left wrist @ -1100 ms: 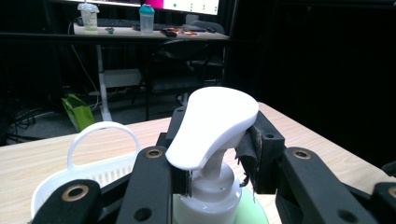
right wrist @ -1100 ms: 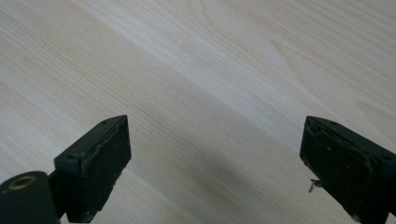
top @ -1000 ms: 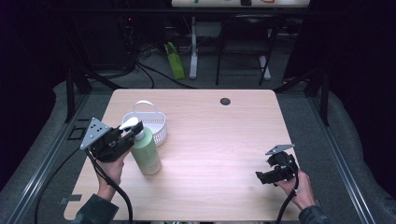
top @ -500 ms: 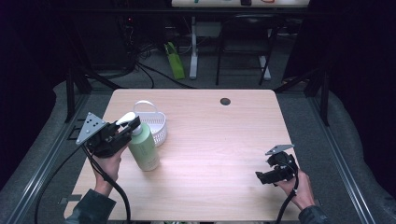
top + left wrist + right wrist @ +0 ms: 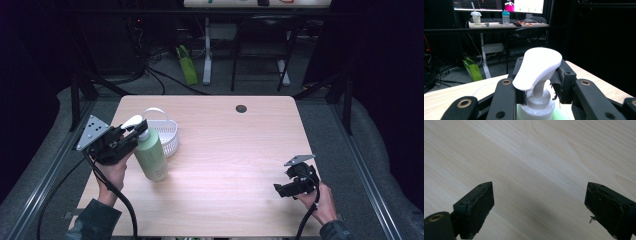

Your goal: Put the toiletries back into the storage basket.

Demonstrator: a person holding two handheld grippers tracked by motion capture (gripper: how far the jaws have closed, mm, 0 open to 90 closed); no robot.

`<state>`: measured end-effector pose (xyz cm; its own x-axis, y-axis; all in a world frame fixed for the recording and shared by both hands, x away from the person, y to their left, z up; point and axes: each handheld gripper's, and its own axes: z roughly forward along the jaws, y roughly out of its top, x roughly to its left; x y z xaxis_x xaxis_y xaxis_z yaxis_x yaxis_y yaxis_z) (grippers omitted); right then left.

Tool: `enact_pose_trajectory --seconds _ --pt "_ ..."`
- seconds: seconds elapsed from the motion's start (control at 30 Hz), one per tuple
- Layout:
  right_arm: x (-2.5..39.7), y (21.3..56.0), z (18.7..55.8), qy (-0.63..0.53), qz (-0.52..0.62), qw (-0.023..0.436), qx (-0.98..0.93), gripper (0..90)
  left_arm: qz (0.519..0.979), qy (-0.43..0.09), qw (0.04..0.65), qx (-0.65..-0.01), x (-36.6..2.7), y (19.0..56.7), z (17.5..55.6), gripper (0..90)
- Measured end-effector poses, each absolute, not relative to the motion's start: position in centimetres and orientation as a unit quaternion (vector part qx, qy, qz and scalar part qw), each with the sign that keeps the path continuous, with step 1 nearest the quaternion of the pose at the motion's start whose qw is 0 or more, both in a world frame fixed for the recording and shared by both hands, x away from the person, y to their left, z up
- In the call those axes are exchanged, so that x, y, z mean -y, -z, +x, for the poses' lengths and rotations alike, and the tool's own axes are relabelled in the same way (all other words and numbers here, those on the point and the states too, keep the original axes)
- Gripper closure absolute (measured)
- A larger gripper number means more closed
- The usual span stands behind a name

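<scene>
Now that my left gripper (image 5: pixel 136 131), jaws pinching the bottle (image 5: pixel 151 156) by its pump neck, has tipped it upright beside the basket (image 5: pixel 167 134), I judge it ready to lift, while my right gripper (image 5: pixel 284 189) idles spread over the table (image 5: pixel 230 150).

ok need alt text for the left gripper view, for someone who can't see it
The left hand-held gripper grips the neck of a pump bottle between its two black jaws, just under the white pump head. Behind it are the wooden table and a dim room with a desk holding cups and monitors.
</scene>
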<state>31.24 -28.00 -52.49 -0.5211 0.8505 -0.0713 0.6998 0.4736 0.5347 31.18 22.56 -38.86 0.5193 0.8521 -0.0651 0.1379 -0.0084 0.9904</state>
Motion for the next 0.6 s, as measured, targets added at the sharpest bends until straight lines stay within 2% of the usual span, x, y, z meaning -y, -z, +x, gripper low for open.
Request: enact_pose_trajectory --seconds 0.6 --pt "28.1 52.4 31.3 -0.226 0.459 0.169 -0.842 8.3 0.637 -0.316 0.594 -0.377 -22.6 37.0 31.2 66.4"
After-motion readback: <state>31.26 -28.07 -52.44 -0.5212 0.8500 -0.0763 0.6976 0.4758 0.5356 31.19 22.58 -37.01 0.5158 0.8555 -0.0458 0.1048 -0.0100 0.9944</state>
